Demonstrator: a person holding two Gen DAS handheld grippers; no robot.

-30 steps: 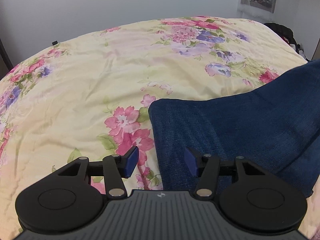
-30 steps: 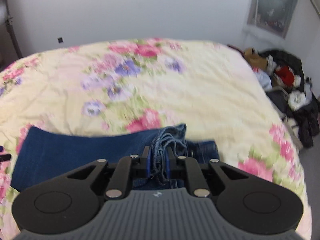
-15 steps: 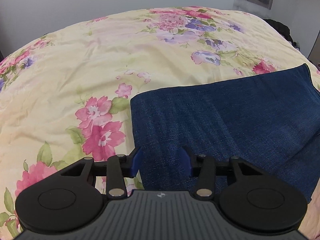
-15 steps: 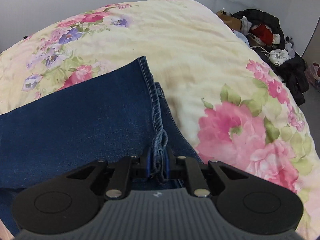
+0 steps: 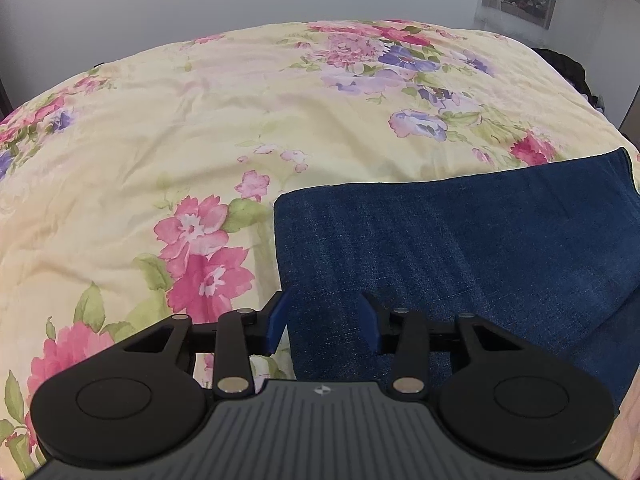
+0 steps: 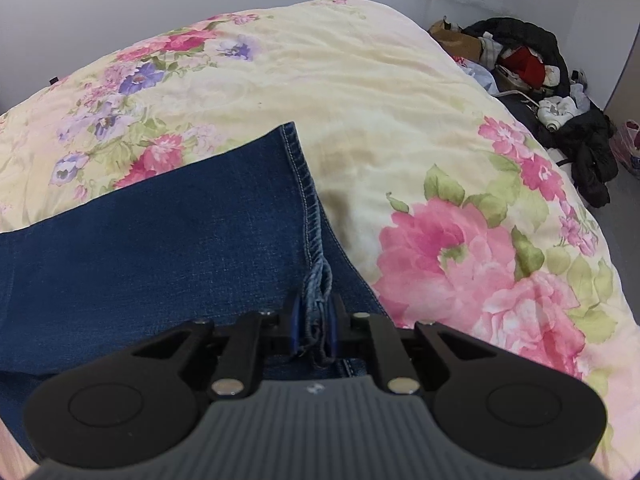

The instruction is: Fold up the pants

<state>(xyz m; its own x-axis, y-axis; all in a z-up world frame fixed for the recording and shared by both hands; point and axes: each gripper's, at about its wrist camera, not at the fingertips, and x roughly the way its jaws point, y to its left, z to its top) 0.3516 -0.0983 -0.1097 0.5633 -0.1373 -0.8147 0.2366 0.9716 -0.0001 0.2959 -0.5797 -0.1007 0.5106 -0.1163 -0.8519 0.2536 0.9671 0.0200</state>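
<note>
Dark blue jeans (image 5: 460, 240) lie folded flat on the floral bedspread (image 5: 200, 128). My left gripper (image 5: 322, 326) is open, its blue pads straddling the folded left edge of the jeans near me, empty. In the right wrist view the jeans (image 6: 160, 232) stretch to the left, with the stitched hem edge running toward me. My right gripper (image 6: 314, 330) is shut on the bunched hem of the jeans, low over the bed.
The yellow bedspread (image 6: 400, 120) with pink and purple flowers fills both views. A pile of dark clothes and bags (image 6: 540, 80) lies on the floor beyond the bed's right edge. A grey wall (image 5: 200, 0) stands behind the bed.
My right gripper carried the hem across and down, laying the jeans flat on the bed. My left gripper came closer over the folded left edge and stayed open.
</note>
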